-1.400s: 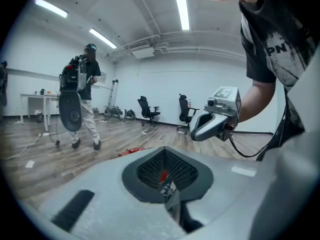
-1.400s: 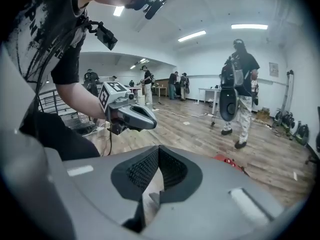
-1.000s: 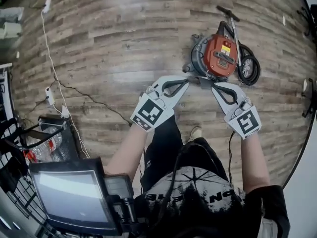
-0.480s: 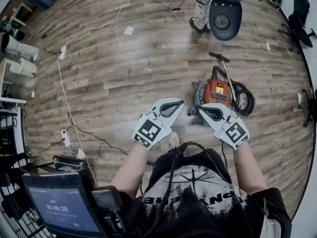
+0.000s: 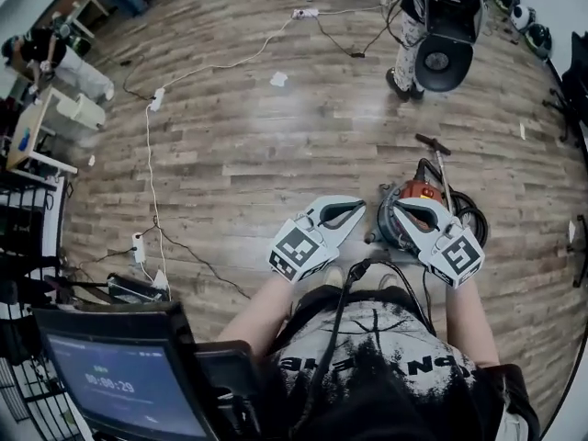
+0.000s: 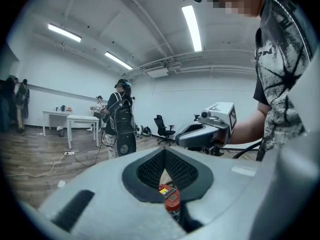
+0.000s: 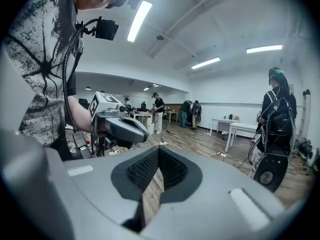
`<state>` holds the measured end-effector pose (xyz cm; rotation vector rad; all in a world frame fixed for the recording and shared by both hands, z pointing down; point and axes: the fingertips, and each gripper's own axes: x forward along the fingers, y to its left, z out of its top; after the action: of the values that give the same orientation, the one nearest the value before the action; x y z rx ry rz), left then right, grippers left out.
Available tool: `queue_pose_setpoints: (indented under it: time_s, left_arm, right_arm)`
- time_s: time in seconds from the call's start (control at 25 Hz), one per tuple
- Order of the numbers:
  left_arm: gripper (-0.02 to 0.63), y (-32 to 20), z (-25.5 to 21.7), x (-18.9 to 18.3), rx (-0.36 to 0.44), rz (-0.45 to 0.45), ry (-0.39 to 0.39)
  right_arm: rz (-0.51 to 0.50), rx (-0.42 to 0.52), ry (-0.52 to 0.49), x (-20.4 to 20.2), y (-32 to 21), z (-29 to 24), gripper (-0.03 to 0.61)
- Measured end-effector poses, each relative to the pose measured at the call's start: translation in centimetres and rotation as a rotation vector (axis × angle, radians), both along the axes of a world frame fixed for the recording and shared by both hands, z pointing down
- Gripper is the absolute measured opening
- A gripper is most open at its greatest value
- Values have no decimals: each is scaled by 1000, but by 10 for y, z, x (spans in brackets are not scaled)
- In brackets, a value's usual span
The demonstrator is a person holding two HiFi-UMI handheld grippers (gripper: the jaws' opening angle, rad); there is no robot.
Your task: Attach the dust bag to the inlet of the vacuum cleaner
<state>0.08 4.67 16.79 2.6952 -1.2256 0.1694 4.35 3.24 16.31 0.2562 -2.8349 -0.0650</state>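
Left claw (image 6: 164, 153) is clenched with nothing in it, and my right claw (image 7: 159, 150) is clenched empty too. I hold both side by side in front of my chest, tips apart. Down on the wooden floor (image 5: 230, 154) stands the red-topped vacuum cleaner (image 5: 415, 191), partly covered by the right claw in the head view. What seems a black hose (image 5: 467, 217) lies coiled beside it.

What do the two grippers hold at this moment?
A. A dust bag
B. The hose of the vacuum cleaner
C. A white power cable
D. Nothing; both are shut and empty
D: in each gripper view the jaws of the left gripper and of the right gripper meet with nothing between them, while the vacuum cleaner stands on the floor below.
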Motion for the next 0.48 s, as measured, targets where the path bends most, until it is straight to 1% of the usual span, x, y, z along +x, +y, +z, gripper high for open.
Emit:
queue_pose_setpoints:
  time_s: [0.12,0.2,0.32,0.48]
  left_arm:
    - [2,-7,-13,3,21,-69,-11]
    - [2,-12,-22,7,39,-98,-29]
    - [2,-18,-38,22,68,-126,-54]
    - [2,-21,-53,46,99,-141,-67]
  right_arm:
    - [-40,1,-33,8,-10,-11,6]
    - [-65,-5,-52,11,-16,-18,6]
    - [-100,8,-69,20,-23,-34,6]
    - [-138,20,-77,36,-23,-47,6]
